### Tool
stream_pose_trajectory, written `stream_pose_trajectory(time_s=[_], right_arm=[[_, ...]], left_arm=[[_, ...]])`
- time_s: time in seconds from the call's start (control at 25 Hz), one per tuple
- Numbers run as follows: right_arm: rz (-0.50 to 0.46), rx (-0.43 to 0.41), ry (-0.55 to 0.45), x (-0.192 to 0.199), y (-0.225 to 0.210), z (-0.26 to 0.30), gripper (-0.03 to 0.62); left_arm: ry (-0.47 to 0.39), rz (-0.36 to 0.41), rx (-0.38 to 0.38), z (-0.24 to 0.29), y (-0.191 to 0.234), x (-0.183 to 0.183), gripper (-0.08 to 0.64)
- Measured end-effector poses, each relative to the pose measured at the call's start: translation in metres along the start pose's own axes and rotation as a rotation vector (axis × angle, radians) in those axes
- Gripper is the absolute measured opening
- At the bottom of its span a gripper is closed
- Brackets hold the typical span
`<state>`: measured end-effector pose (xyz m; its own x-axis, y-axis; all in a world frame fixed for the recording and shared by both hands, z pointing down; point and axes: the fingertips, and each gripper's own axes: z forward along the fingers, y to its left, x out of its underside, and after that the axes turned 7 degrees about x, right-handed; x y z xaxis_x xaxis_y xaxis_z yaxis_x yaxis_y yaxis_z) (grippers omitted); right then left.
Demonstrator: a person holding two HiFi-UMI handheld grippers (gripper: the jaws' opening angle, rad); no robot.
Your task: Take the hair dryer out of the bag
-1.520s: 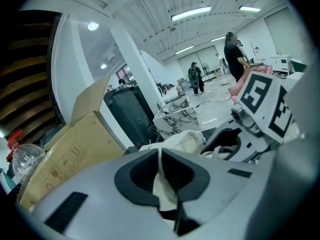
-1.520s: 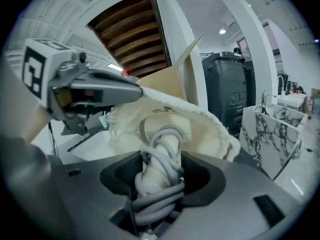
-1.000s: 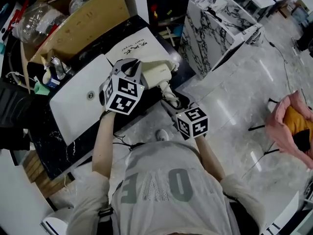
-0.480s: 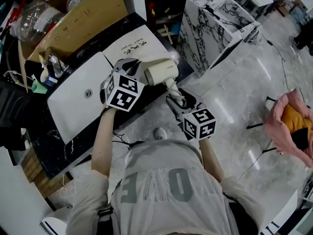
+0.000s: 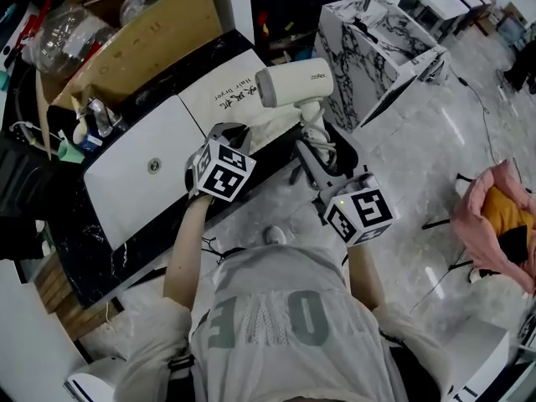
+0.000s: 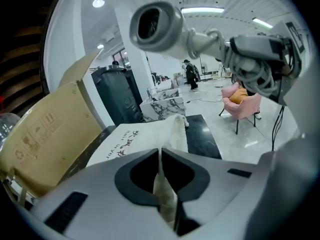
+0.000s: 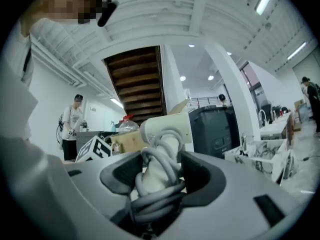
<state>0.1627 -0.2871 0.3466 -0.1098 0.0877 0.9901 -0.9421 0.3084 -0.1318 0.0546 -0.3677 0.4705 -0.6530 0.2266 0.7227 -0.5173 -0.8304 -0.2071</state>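
Big change from a second ago: the hair dryer (image 5: pixel 293 85) was lying low on the bag (image 5: pixel 224 90), right up against the left jaws, and now it's lifted clear, hanging above and past them. The right gripper (image 5: pixel 316 151) went up with it, while the left gripper (image 5: pixel 230 134) dropped a little and pulled back toward the person.

Right jaws are clamped round the dryer's handle, with the grey cord (image 7: pixel 159 176) coiled round the handle inside the grip. They stand fairly wide because the bundle is thick. That gripper points about level, so the dryer's barrel sits straight out beyond the jaw tips. Left jaws are pinched tight on a fold of the bag's cream cloth and angled down toward the tabletop (image 5: pixel 94 254). The rest of the bag lies flat just past those jaws, printed side up. From the left gripper view the dryer's open nozzle looks back from up above the jaws.

The tabletop is dark marble. A white panel (image 5: pixel 138 167) sits left of the left jaws and a cardboard box (image 5: pixel 146 36) beyond it. Right of the right jaws is a marble-patterned cabinet (image 5: pixel 373 53), then a glossy pale floor (image 5: pixel 402 182) and, well off to the side, a pink chair (image 5: pixel 494 216).
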Motion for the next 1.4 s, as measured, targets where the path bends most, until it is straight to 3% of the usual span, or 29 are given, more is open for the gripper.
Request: stream_pose_trajectory(time_s=[0.4,0.92,1.12,1.28,1.4], right_arm=[[0.023,0.045,-0.259,-0.053,0.0,-0.016,0.253],[0.042,0.046,-0.313,-0.068,-0.004,-0.023,0.253],[0.041,0.025,-0.312,-0.071,0.0,-0.019,0.253],[0.032,-0.007,-0.314,-0.075,0.009,-0.012,0.253],[0.024,-0.037,-0.316,-0.078,0.019,-0.006,0.253]], left_arm=[[0.098,0.055,0.062,0.029,-0.022,0.031,0.041],[0.076,0.024,0.066,0.033,-0.023,0.032,0.043],[-0.151,-0.065,-0.024,-0.011,-0.005,-0.019,0.054],[-0.411,-0.128,-0.176,-0.085,0.023,-0.071,0.087],[-0.601,-0.185,-0.288,-0.141,0.036,-0.09,0.086]])
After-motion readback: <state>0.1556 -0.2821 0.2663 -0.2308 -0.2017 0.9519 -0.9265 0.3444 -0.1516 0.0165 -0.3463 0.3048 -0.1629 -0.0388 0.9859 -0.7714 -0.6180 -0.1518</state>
